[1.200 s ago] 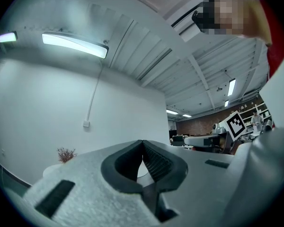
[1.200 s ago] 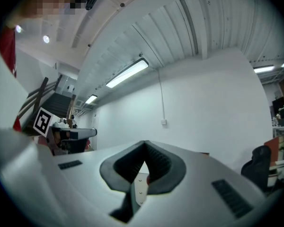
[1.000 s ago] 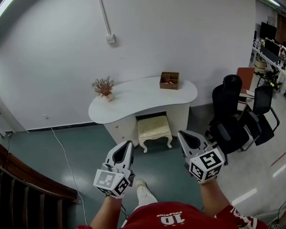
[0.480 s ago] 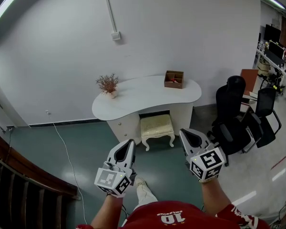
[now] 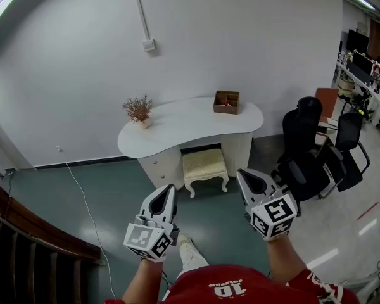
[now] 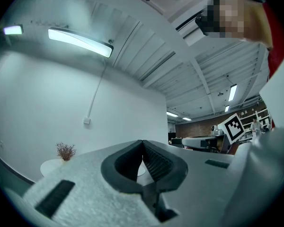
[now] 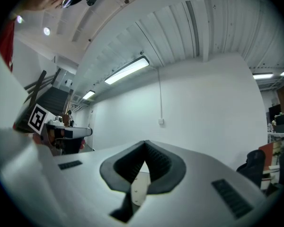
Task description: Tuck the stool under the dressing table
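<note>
In the head view a cream padded stool [image 5: 204,167] with curved legs stands half under the white kidney-shaped dressing table [image 5: 190,126] against the wall. My left gripper [image 5: 170,190] and right gripper [image 5: 242,176] hang side by side well in front of the stool, apart from it, both shut with nothing between the tips. In the left gripper view the left gripper [image 6: 142,142] has its ribbed pads pressed together, with the table [image 6: 49,165] small at the lower left. The right gripper [image 7: 145,143] looks the same in its own view.
On the table stand a dried plant in a small pot [image 5: 138,111] and a brown wooden box [image 5: 226,102]. Black office chairs [image 5: 316,157] crowd the right side. A white cable [image 5: 82,198] runs over the green floor at the left. Dark wooden rails [image 5: 25,246] fill the lower left.
Only the head view has swayed slightly; the table and stool drift a little in the picture. Both grippers stay shut in the same place.
</note>
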Tool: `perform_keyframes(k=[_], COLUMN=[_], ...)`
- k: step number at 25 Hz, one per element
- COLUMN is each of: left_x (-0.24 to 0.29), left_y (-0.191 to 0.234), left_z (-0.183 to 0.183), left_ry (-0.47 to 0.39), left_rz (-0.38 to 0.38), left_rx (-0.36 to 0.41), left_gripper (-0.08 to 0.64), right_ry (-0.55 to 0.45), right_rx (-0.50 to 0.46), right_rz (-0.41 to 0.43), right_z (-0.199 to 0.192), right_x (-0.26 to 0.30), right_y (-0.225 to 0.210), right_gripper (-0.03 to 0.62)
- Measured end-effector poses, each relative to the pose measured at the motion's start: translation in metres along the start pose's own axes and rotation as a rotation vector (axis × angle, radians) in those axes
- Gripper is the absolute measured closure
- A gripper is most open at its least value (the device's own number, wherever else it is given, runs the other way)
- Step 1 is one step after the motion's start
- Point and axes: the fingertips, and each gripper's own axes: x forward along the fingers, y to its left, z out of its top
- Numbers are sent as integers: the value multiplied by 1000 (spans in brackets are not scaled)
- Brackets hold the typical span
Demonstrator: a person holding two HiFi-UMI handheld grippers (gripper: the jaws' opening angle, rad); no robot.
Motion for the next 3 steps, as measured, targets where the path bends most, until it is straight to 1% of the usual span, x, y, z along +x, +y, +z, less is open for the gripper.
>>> perform_keyframes(k=[3], left_x=[1], left_y=[-2], left_z=[-2], left_ry=[1], left_rz=[-7], left_rx=[0], left_gripper=[560], right_ry=[16], right_rx=[3], right_rz=[17], right_z=[-4], right_x=[-1], right_y=[2], right_gripper=[589])
